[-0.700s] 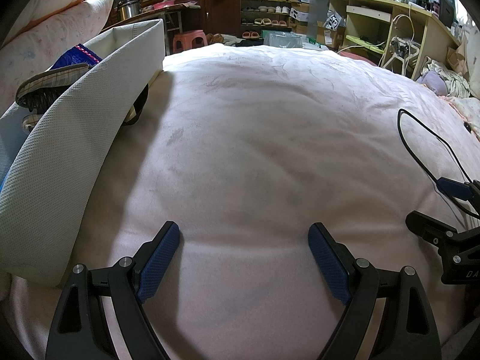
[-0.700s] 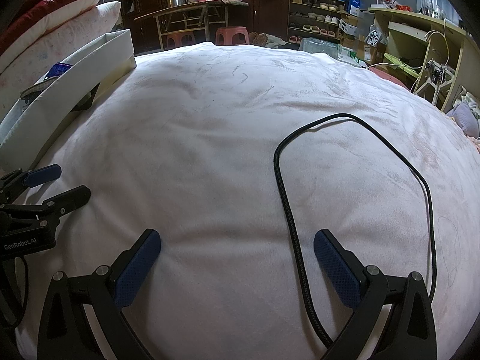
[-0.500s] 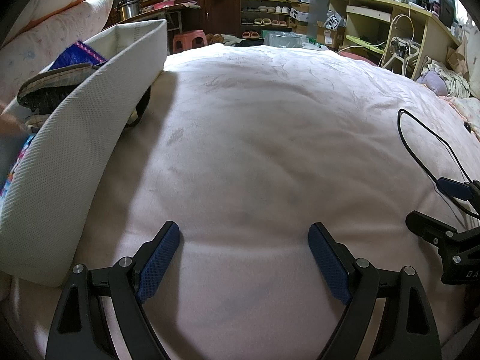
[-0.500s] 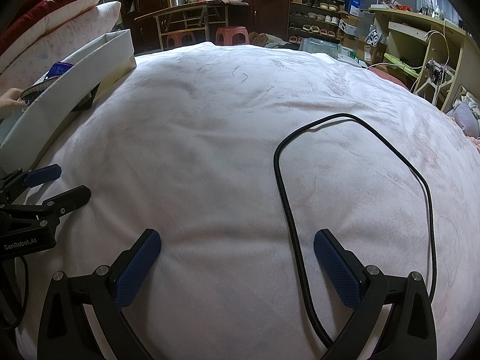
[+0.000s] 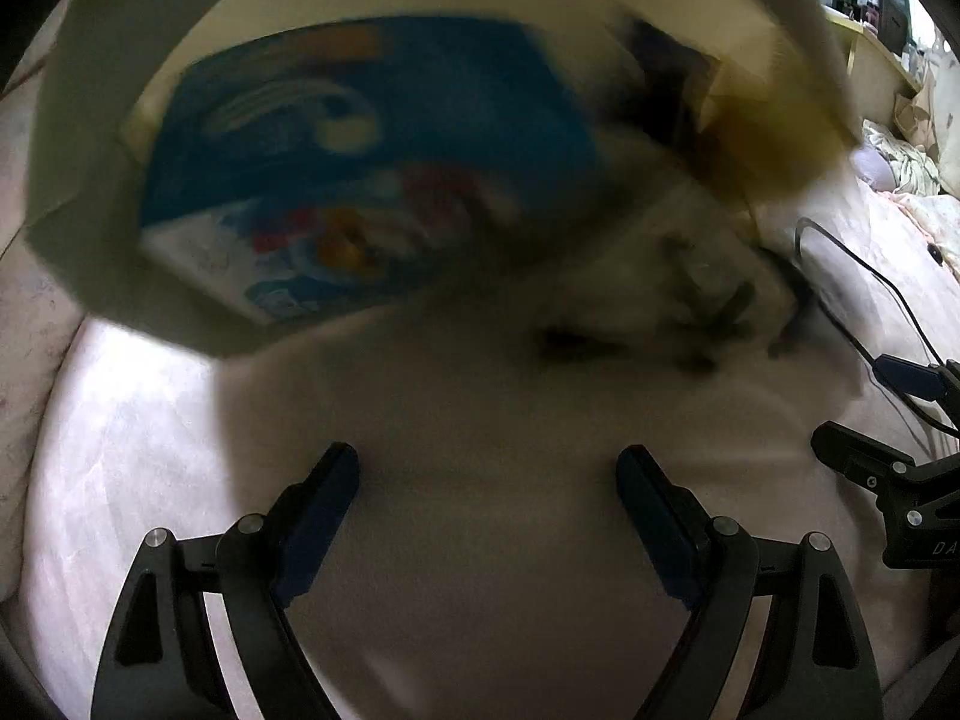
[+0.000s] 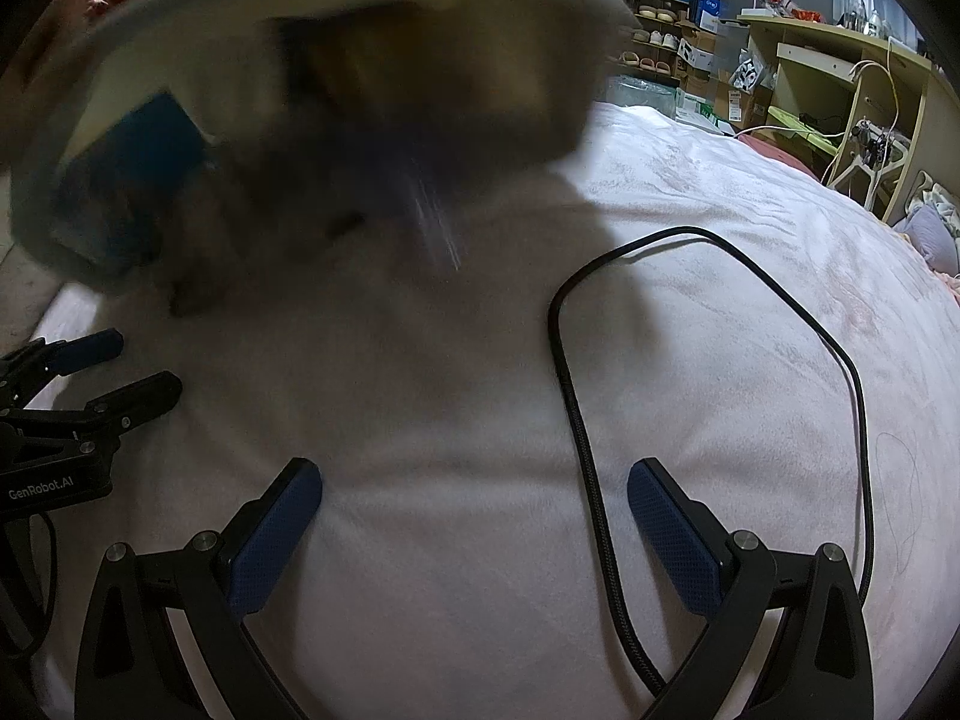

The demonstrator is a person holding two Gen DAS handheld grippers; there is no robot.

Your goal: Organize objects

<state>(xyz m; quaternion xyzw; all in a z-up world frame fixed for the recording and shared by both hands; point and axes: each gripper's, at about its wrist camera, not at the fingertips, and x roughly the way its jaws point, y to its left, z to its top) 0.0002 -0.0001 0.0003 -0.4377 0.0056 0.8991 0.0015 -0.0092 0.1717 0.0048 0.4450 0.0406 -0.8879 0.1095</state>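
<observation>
1. Fabric bin [image 5: 108, 138]: tipped over the bed [image 6: 690, 360], mouth toward the grippers, contents spilling; heavily blurred.
2. Blue packet [image 5: 360, 168]: sits at the bin mouth. Probably light, flat and slick; take it by 1 edge.
3. Bin walls look soft; pinch the rim.
4. Left gripper [image 5: 487, 498] and right gripper [image 6: 474, 516]: jaws spread wide, nothing between them.

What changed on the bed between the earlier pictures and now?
The fabric bin that sat at the bed's left edge has been tipped forward over the blanket, its opening facing the cameras, and its contents are spilling out: a blue packet and blurred items. The left gripper, the right gripper and the black cable stayed put; both grippers are open and empty.
</observation>
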